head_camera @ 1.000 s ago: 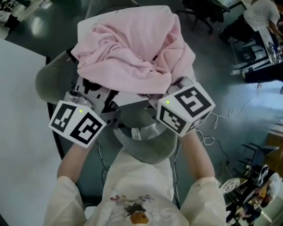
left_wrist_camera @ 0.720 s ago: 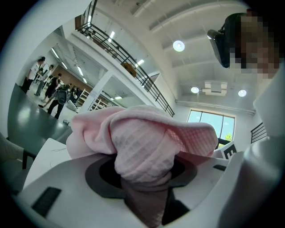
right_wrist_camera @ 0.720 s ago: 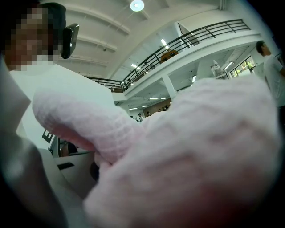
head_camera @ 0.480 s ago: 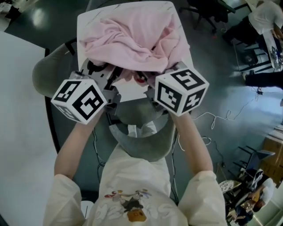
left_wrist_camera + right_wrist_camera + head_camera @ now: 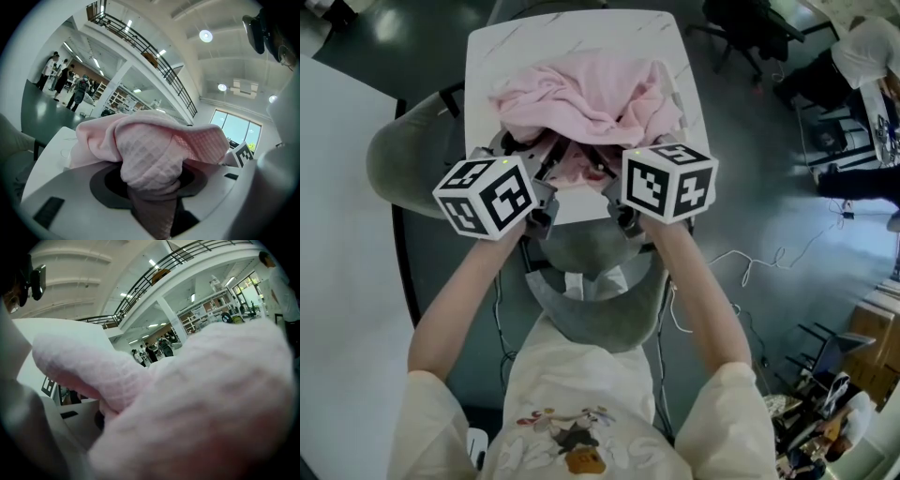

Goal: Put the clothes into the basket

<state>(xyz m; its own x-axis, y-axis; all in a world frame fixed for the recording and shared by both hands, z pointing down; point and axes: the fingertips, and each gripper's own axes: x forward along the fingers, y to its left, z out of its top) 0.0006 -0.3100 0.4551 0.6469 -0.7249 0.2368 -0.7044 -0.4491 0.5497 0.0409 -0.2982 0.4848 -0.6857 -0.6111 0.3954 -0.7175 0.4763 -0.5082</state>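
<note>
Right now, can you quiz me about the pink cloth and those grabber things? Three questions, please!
1. True or false: the pink cloth lies flat on the floor.
2. What is pinched in the left gripper? A) a sock B) the pink cloth C) nothing at all
3. Fill in the gap: in the head view, the cloth is held up over a white ____.

Key:
1. False. Both grippers hold it up, bunched.
2. B.
3. table.
</note>
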